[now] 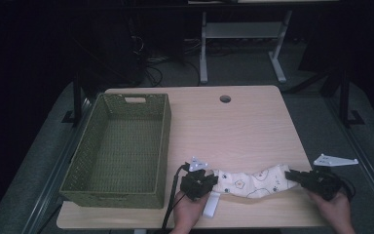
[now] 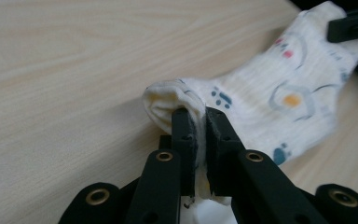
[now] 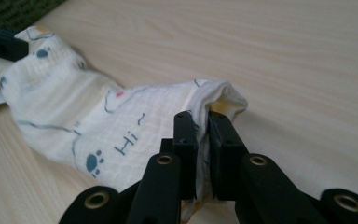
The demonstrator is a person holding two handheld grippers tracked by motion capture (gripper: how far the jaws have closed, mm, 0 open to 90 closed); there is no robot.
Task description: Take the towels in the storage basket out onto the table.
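The left gripper (image 2: 196,122) has its jaws pinched on one end of a cream printed cloth (image 2: 270,100), a fold of fabric squeezed between the pads. The right gripper (image 3: 202,125) clamps the opposite end of the same cloth (image 3: 121,126) in the same way. In the high view the left gripper (image 1: 213,180) and right gripper (image 1: 292,176) sit at the lower middle and lower right of the frame, with the cloth (image 1: 251,183) stretched between them along the near edge of the wooden table (image 1: 233,126).

A green woven basket (image 1: 163,141) with a cut-out handle stands at the left of the table; its visible floor holds nothing.

A small white object (image 1: 211,204) lies just below the left gripper, too indistinct to name. The person's hands (image 1: 187,213) are cut off by the bottom edge. The room behind the table is dark, and little of it can be made out.

The cloth's print shows paw marks, outlined shapes and the word "Hi" in the right gripper view.
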